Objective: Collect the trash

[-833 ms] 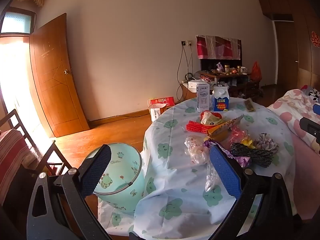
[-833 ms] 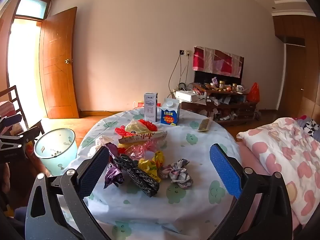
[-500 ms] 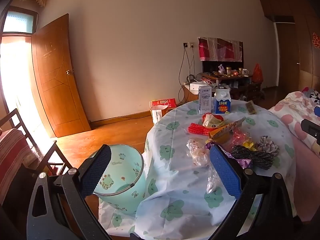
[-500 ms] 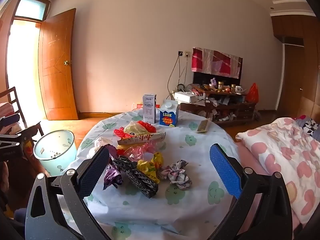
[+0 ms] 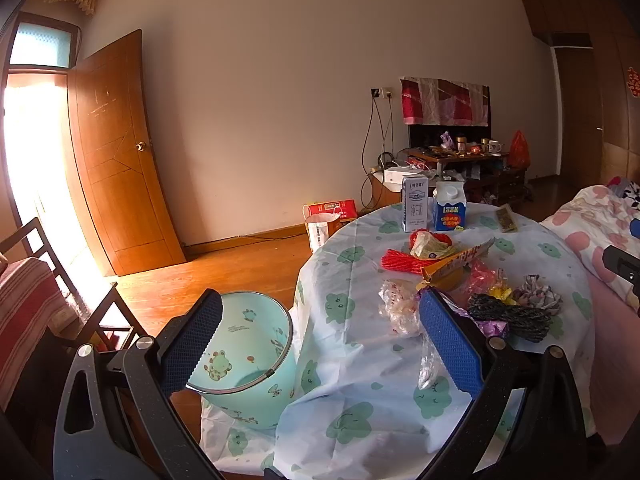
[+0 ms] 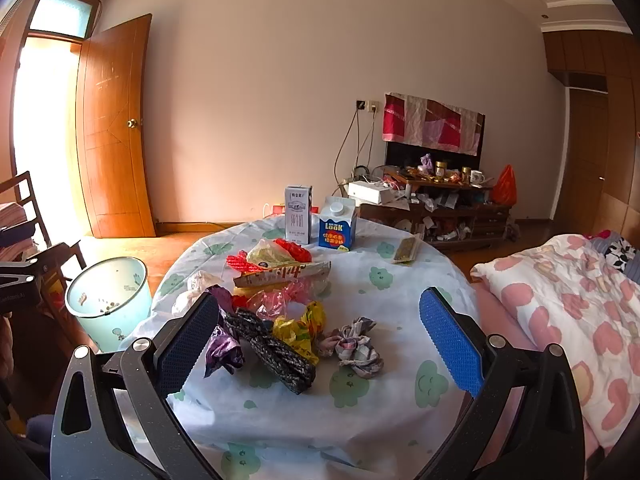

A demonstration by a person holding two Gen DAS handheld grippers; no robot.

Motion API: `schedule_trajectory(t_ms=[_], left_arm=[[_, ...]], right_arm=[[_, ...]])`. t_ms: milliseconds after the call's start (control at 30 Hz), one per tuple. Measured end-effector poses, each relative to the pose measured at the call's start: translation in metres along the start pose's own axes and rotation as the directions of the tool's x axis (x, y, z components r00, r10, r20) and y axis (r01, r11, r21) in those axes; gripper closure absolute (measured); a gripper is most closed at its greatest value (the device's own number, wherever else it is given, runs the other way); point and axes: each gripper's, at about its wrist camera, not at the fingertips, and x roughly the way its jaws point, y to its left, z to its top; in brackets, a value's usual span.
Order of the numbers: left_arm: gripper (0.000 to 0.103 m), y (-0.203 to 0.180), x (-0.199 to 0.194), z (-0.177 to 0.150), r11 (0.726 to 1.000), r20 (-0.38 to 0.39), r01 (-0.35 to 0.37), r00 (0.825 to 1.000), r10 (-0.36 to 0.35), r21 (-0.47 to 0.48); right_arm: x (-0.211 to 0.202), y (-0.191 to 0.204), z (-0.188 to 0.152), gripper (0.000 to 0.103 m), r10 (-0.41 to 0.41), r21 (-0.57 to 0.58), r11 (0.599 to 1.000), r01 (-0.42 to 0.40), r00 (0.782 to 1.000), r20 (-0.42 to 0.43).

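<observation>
A round table under a cloud-print cloth fills the middle of both views, with a bed at its 3 o'clock side and a pale green bin on the floor at its 9 o'clock side, just beside the hanging cloth. The trash sits in a loose heap on the table's near half: two cartons stand upright at 12 o'clock, then a long yellow wrapper lies crosswise over red netting, and nearest the edge lie a black woven bundle, a yellow wrapper, a purple wrapper and a crumpled grey wad. The right gripper hangs over the near edge with its jaws spread wide and nothing between the pads; the heap lies dead ahead at 12 o'clock. The black bundle's long axis runs from 10 to 4 o'clock, slantwise to the jaw line, so the wrist would probably need a turn to close across it. The left gripper is likewise spread and empty, looking between bin and table, with a clear plastic bag at about 1 o'clock. I judge the right hand nearer the heap and the left nearer the bin.
</observation>
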Motion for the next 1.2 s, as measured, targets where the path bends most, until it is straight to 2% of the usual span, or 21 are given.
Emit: schedule_trajectory(t_ms=[1200], left_arm=[[0.006,0.0038,0.0010,0.0015,1.000,0.004,-0.016,1.000,0.016,-0.002]], right_arm=[[0.0024,0.0016,-0.0037,0.005,-0.004,-0.005,1.000,0.004,1.000,-0.008]])
